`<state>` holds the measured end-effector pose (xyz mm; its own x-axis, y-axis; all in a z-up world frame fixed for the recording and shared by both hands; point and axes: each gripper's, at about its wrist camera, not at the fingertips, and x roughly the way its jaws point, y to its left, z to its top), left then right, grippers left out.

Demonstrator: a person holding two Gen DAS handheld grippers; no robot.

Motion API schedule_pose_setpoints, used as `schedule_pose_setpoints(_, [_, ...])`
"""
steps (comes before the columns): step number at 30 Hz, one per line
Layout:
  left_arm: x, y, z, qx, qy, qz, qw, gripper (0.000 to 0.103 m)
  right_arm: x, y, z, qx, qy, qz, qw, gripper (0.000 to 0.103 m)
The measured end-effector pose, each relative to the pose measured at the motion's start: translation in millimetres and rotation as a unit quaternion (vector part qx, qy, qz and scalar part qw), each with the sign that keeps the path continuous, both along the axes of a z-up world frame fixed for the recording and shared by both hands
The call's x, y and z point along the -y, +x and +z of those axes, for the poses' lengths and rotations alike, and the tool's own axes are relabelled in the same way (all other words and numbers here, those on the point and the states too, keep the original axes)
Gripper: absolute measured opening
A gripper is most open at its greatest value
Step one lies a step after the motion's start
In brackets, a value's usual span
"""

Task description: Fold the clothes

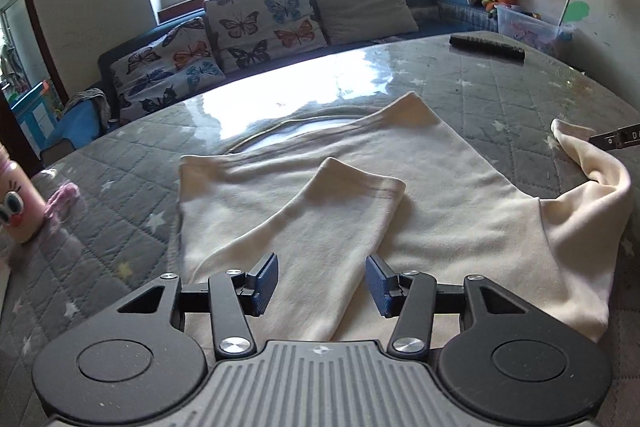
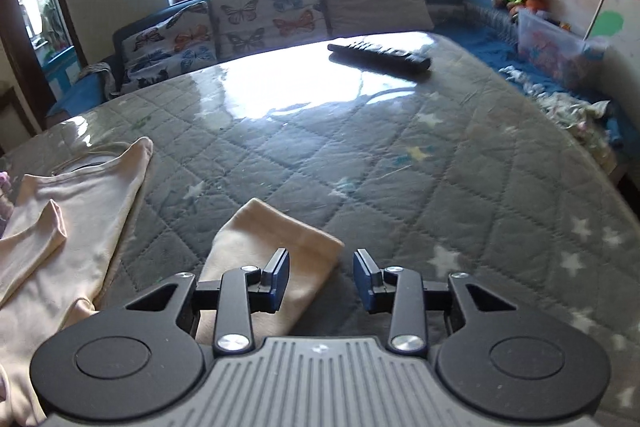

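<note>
A cream long-sleeved top (image 1: 400, 187) lies flat on the grey quilted table (image 1: 120, 187). Its left sleeve (image 1: 340, 211) is folded across the body. My left gripper (image 1: 322, 281) is open and empty, just above that sleeve near its shoulder end. The right sleeve (image 2: 276, 247) stretches out to the side on the table. My right gripper (image 2: 322, 279) is open and empty over that sleeve's cuff end, its left finger above the cloth. The top's body also shows at the left of the right wrist view (image 2: 80, 211). A tip of the right gripper shows in the left wrist view (image 1: 616, 139).
A black remote control (image 2: 380, 57) lies at the table's far side. A pink bottle with a cartoon face (image 1: 16, 203) stands at the left edge. A sofa with butterfly cushions (image 1: 260, 19) sits behind the table, with toys and a plastic box (image 1: 532, 27) to the right.
</note>
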<state>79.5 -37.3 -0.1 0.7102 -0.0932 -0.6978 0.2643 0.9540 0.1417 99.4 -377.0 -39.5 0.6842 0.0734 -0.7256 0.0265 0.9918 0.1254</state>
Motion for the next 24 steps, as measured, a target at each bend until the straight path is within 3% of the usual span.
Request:
schedule_pose_setpoints(1, [2.5,3.4,-2.3,-0.003,0.004,-0.001,1.0,0.052,-2.6,0.8,-3.0,0.001,-0.005,0.002,1.0,0.023])
schedule_pose_setpoints(3, [7.4,9.6,-7.1,-0.008,0.008,-0.006,0.9999,0.052,-7.9,-1.8,-3.8,0.009,-0.027,0.003,1.0,0.005])
schedule_pose_setpoints(10, [16.6,25.8,-18.1,-0.006,0.023,-0.006,0.9997,0.052,3.3,-30.1,24.5,0.039,-0.086,-0.03,0.995,0.004])
schedule_pose_setpoints(16, [17.8,29.5,-20.2,-0.004,0.022,-0.011,0.9997,0.052,16.7,-42.9,6.4,-0.02,-0.12,-0.053,0.991,0.009])
schedule_pose_setpoints(20, [18.3,30.9,-17.5,0.004,0.019,-0.01,0.9998,0.052,15.7,-44.0,17.5,0.014,-0.093,-0.049,0.994,0.012])
schedule_pose_setpoints(24, [21.1,34.8,-18.4,0.004,0.011,-0.012,0.9999,0.052,1.7,-31.5,20.1,0.022,-0.072,-0.011,0.997,0.03])
